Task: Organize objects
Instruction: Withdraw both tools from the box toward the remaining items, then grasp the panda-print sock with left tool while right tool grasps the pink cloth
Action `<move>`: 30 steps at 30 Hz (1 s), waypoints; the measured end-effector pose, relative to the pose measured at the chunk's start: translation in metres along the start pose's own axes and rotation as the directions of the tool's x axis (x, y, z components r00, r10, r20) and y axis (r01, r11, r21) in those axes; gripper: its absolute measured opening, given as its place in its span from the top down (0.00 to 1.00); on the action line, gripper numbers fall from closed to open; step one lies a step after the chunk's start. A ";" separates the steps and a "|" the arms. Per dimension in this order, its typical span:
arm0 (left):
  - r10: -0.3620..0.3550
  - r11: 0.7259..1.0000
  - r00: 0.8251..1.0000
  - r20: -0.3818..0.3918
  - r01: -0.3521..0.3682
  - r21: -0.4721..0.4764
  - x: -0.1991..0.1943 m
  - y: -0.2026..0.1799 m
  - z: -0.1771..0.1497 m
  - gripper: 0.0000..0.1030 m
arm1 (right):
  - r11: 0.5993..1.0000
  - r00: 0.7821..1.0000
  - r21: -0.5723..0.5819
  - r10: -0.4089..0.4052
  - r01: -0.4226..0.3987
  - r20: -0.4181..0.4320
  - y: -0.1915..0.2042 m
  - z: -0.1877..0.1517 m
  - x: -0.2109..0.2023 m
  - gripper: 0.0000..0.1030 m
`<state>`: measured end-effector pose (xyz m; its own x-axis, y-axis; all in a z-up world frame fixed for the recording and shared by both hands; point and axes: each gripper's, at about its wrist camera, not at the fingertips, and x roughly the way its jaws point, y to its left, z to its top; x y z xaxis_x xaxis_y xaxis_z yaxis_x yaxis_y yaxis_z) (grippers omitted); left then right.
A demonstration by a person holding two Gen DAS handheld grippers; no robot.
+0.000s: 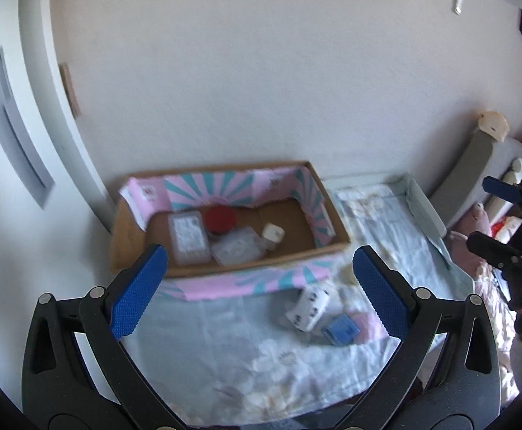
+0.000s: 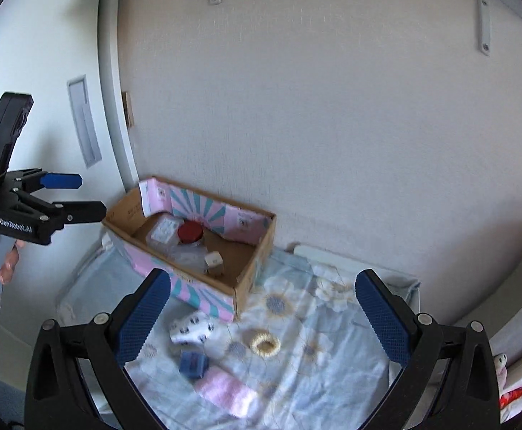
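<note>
Against a pale wall, the left wrist view shows one cardboard box (image 1: pixel 336 229) at the floral cloth's (image 1: pixel 225 351) far edge holding four containers beneath the empty, spread left gripper (image 1: pixel 257 286), while the right wrist view shows four loose items near the cloth's middle under the equally empty, spread right gripper (image 2: pixel 262 313).

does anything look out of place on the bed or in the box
Yes: a patterned roll, blue box, pink cloth and yellow ring lie loose on the bedspread, outside the cardboard box.

pink cloth (image 1: pixel 366 324) half hidden behind left tongs' finger
</note>
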<state>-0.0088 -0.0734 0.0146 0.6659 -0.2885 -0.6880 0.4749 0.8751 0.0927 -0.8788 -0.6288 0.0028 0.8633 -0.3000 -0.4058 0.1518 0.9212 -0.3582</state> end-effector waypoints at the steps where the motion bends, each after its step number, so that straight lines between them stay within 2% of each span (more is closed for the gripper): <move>1: -0.008 1.000 1.000 -0.006 0.008 0.001 0.002 -0.003 -0.005 0.00 | 1.000 1.000 -0.005 0.000 0.000 -0.003 -0.001 -0.007 0.000 0.00; 5: -0.027 0.999 0.999 -0.040 0.028 0.018 0.019 -0.017 -0.028 0.00 | 0.999 0.999 -0.007 0.041 -0.041 -0.007 -0.004 -0.036 0.002 0.00; 14: -0.095 0.995 0.990 -0.102 0.097 0.019 0.075 -0.037 -0.065 0.00 | 0.989 0.989 -0.070 0.120 -0.126 -0.082 -0.005 -0.098 0.040 0.00; 23: -0.107 0.993 0.980 -0.167 0.114 0.035 0.134 -0.046 -0.093 0.11 | 0.961 0.965 -0.160 0.196 -0.224 -0.174 0.010 -0.146 0.085 0.01; 27: -0.113 0.993 0.974 -0.195 0.118 0.011 0.158 -0.044 -0.103 0.19 | 0.938 0.946 -0.192 0.247 -0.288 -0.209 0.017 -0.159 0.105 0.05; 30: -0.124 0.992 0.967 -0.223 0.126 -0.008 0.176 -0.044 -0.109 0.25 | 0.923 0.934 -0.213 0.270 -0.320 -0.234 0.023 -0.166 0.118 0.13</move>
<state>0.0247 -0.1207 -0.1893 0.4563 -0.3010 -0.8374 0.5500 0.8352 -0.0005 -0.8535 -0.6841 -0.1927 0.7348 -0.0895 -0.6723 -0.2389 0.8935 -0.3802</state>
